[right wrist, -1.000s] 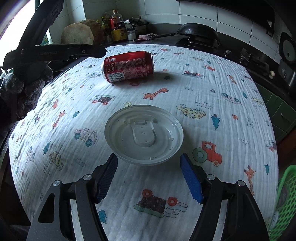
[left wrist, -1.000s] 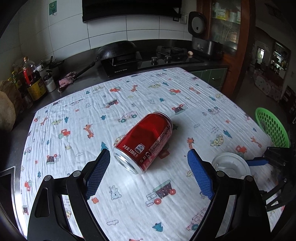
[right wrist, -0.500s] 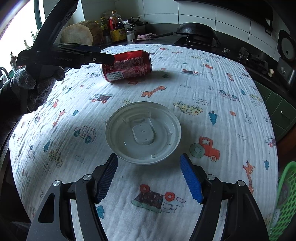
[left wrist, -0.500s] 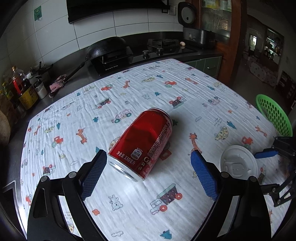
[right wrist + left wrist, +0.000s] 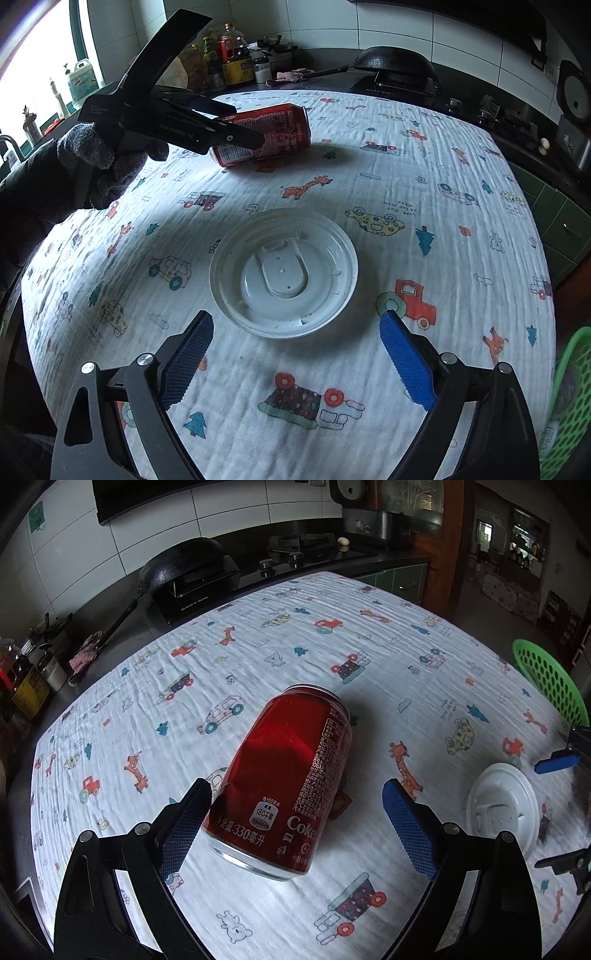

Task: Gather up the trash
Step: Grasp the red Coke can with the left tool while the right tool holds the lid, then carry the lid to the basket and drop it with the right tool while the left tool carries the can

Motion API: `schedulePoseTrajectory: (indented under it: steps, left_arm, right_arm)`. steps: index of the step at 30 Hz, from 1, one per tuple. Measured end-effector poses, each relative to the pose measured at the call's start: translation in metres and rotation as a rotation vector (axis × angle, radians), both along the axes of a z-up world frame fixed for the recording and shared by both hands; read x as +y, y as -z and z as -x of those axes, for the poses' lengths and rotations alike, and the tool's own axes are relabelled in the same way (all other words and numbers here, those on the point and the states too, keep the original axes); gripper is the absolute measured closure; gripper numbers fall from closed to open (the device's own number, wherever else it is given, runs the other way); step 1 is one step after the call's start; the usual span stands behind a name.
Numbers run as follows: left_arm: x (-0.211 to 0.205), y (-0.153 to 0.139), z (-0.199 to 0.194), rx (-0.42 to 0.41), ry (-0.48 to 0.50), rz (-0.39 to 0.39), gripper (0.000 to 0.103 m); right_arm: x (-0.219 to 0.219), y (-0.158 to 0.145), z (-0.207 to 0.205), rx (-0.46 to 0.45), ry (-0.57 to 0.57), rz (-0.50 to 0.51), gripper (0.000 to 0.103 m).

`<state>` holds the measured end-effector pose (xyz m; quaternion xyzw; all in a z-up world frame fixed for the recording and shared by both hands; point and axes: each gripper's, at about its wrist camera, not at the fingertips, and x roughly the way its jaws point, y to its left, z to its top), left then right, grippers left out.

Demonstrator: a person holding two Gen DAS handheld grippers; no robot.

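Lying uncollected, dented red aluminium can (image 5: 284, 794) and round white plastic lid (image 5: 283, 272) sit at twelve o'clock between spread left gripper (image 5: 295, 823) and opening right gripper (image 5: 295, 360).

A dented red can (image 5: 291, 782) lies on its side on a white cloth printed with cartoon cars, its base end nearest. A round white plastic lid (image 5: 283, 272) lies flat, underside up, well apart from the can.

I'm looking at a kitchen: white tiled wall (image 5: 229, 506), dark counter (image 5: 332, 555) with a wok (image 5: 181, 565) and gas hob (image 5: 295, 544). Daylight pours through the window (image 5: 33, 55). Cartoon-print cloth (image 5: 258, 646) covers the table.
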<state>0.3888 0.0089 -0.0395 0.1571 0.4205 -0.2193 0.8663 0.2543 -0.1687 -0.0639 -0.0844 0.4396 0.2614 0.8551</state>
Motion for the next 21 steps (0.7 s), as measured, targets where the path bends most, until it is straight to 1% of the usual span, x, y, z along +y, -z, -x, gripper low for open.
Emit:
schedulePoseTrajectory:
  steps: [3,6,9,13,15,17,18,19,20,21]
  left_arm:
    - [-0.001,-0.004,-0.003,-0.011,0.020,-0.008,0.011]
    - [-0.004,-0.006,-0.008,0.000,0.044,-0.014,0.011]
    - [-0.007,-0.002,-0.014,0.004,0.059,-0.049,0.010]
    - [-0.007,0.007,-0.023,0.047,0.067,-0.043,0.010]
    - [-0.007,0.012,-0.024,0.055,0.072,-0.037,0.011]
    - [-0.009,0.016,-0.023,0.057,0.080,-0.026,0.014]
    - [-0.010,0.016,-0.022,0.054,0.086,-0.020,0.018]
    - [-0.012,0.017,-0.021,0.048,0.086,-0.020,0.025]
    - [-0.012,0.017,-0.020,0.043,0.084,-0.018,0.029]
    - [-0.012,0.017,-0.018,0.041,0.083,-0.008,0.031]
  right_arm:
    - [0.007,0.003,-0.007,0.007,-0.016,0.029,0.010]
    - [0.014,0.008,-0.018,0.031,-0.029,0.048,0.009]
    - [0.023,0.012,-0.026,0.042,-0.040,0.067,0.009]
    - [0.030,0.016,-0.033,0.044,-0.046,0.086,0.009]
    - [0.031,0.018,-0.037,0.052,-0.042,0.084,0.009]
    - [0.033,0.018,-0.039,0.044,-0.037,0.086,0.009]
    - [0.033,0.018,-0.039,0.041,-0.035,0.083,0.009]
    - [0.033,0.018,-0.039,0.040,-0.031,0.081,0.009]
    - [0.033,0.018,-0.039,0.040,-0.030,0.077,0.009]
    - [0.033,0.017,-0.039,0.036,-0.027,0.076,0.013]
